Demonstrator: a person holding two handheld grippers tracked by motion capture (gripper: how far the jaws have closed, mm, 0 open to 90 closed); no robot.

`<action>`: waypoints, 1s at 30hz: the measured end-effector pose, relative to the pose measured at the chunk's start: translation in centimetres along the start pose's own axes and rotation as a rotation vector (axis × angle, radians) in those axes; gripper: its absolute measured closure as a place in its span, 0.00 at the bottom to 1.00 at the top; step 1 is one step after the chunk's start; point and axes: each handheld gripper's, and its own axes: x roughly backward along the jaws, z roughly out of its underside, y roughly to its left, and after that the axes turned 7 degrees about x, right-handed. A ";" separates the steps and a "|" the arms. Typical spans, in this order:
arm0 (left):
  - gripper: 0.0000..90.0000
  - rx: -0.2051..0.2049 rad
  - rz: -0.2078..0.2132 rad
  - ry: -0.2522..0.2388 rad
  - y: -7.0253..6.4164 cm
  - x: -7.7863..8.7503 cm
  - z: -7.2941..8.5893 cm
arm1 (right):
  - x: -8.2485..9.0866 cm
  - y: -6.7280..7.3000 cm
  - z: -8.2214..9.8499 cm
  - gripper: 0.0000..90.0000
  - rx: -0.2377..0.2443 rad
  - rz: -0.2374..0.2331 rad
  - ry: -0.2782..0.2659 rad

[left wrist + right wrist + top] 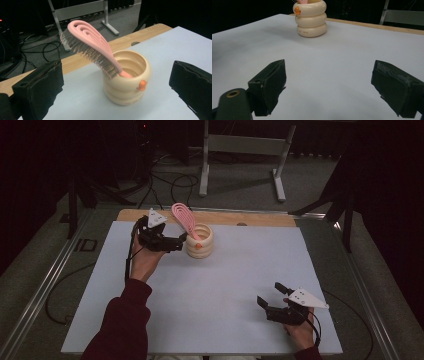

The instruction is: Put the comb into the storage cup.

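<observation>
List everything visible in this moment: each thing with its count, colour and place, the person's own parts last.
hairbrush: 1, pink with grey bristles, handle down in the holder, head leaning out over its rim.
holder: 1, cream, ringed, small orange knob on its side, far left-centre of the mat.
mat: 1, pale blue-white, covering the table.
table: 1, wooden edge showing beyond the mat.
metal stand: 1, grey, on the floor behind the table.
cables: several, black, on the floor.
left gripper: 1, black, jaws open beside the holder.
right gripper: 1, black, jaws open, near right of the mat.
sleeve: 1, dark red, left forearm.
</observation>
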 end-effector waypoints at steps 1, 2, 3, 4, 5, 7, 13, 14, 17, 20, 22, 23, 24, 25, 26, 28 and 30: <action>0.00 -0.002 0.005 0.001 0.1 0.2 0.2 | 0.0 0.0 0.0 0.14 0.000 0.001 0.001; 0.00 -0.008 0.009 0.003 0.1 0.4 0.4 | 0.0 0.0 0.0 0.14 0.000 0.001 0.001; 0.00 -0.012 0.014 0.006 0.2 0.5 0.6 | 0.0 0.0 0.0 0.14 0.000 0.002 0.001; 0.00 -0.015 0.021 0.008 0.3 0.7 0.8 | 0.0 0.0 0.0 0.14 -0.002 0.002 0.001; 0.00 -0.022 0.023 0.009 0.3 0.9 1.0 | 0.0 0.0 0.0 0.14 -0.001 0.003 0.001; 0.00 -0.025 0.031 0.006 0.4 1.3 1.4 | 0.0 0.0 0.0 0.14 -0.001 0.001 0.003; 0.00 -0.062 0.035 0.005 0.1 2.2 3.0 | -0.1 0.0 0.0 0.14 0.004 0.002 0.002; 0.00 -0.068 0.038 0.005 0.1 2.4 3.3 | -0.1 0.0 0.0 0.14 0.004 0.002 0.003; 0.00 -0.067 0.048 0.001 0.0 3.0 4.0 | -0.1 0.0 0.0 0.14 0.004 0.003 0.003; 0.00 -0.064 0.050 -0.006 0.1 3.6 4.7 | -0.1 0.0 0.0 0.14 0.007 0.004 0.003; 0.00 -0.066 0.049 -0.008 0.1 4.0 5.1 | -0.1 0.1 -0.1 0.14 0.006 0.005 0.005; 0.00 -0.064 0.048 -0.012 0.1 4.3 5.3 | -0.1 0.1 -0.1 0.14 0.004 0.006 0.006; 0.00 -0.062 0.050 -0.015 0.1 4.5 5.6 | -0.1 0.1 -0.1 0.14 0.003 0.006 0.005; 0.00 -0.055 0.053 -0.019 0.1 4.8 5.9 | -0.1 0.1 -0.1 0.14 0.003 0.006 0.005; 0.00 -0.055 0.053 -0.019 0.1 4.8 5.9 | -0.1 0.1 -0.1 0.14 0.003 0.006 0.005; 0.00 -0.049 0.054 -0.027 0.2 5.4 6.6 | -0.1 0.1 -0.1 0.14 0.003 0.008 0.002; 0.00 -0.048 0.041 -0.032 0.2 5.9 7.6 | 0.0 0.2 -0.2 0.14 0.002 0.008 0.001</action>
